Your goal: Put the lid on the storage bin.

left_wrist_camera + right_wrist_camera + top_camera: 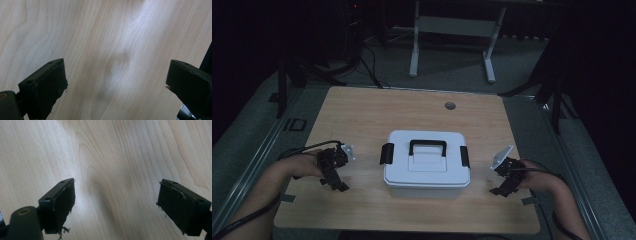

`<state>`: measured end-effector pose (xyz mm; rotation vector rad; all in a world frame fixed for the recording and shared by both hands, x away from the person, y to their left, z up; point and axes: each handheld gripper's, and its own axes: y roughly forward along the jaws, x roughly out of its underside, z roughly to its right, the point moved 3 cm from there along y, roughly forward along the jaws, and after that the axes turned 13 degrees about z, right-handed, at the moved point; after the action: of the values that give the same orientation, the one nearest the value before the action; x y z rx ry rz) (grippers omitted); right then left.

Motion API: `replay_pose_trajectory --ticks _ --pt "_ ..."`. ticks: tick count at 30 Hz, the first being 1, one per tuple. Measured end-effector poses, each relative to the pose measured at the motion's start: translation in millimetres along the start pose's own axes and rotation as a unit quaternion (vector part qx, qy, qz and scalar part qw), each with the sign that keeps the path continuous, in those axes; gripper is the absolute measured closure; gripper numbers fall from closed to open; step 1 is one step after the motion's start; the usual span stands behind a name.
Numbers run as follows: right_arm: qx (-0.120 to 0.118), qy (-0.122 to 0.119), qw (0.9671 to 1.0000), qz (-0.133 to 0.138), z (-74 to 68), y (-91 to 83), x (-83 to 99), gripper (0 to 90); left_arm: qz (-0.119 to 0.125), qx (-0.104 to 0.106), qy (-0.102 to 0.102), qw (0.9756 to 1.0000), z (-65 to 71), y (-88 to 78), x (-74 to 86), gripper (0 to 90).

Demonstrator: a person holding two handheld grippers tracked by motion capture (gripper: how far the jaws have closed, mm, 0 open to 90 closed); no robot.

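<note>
A white plastic box [427, 165] with a black carry handle [427, 146] and black side latches [387, 153] sits lid-on in the middle of the wooden table [412, 110]. My left gripper [334, 184] rests on the table to the box's left, apart from it. My right gripper [502, 190] rests to the box's right, also apart. Both point down at bare wood. The left gripper [116, 85] stands open with nothing between its pads, and so does the right gripper [116, 205].
A round cable hole [450, 105] lies in the table's far side. Beyond the table stands a white desk frame [452, 45], with cables on the floor. Dark stands flank the table at left and right.
</note>
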<state>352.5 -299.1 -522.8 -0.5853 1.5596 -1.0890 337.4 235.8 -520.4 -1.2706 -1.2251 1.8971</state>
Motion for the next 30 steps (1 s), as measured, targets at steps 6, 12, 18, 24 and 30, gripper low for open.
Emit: replay_pose_trajectory --ticks 6,12,18,24,30 --pt "0.014 0.008 0.9997 0.017 -0.5 0.5 3.5 13.3 0.016 0.005 -0.002 0.9998 3.3 9.6 7.3 2.4" --pt "0.024 0.022 0.999 0.03 -0.1 1.3 9.4 12.3 0.028 0.006 -0.009 0.9995 4.5 15.1 17.2 2.4" --pt "0.031 0.03 0.9978 0.051 0.1 5.6 14.8 12.2 0.043 0.003 -0.017 0.9989 5.9 18.2 28.4 2.4" --pt "0.037 0.028 0.9966 0.067 0.6 10.8 17.8 12.3 0.064 -0.001 -0.015 0.9978 4.6 18.1 33.7 2.4" --pt "0.043 0.038 0.9955 0.075 2.8 13.1 20.8 12.2 0.065 -0.001 -0.017 0.9977 3.9 17.4 37.5 2.4"
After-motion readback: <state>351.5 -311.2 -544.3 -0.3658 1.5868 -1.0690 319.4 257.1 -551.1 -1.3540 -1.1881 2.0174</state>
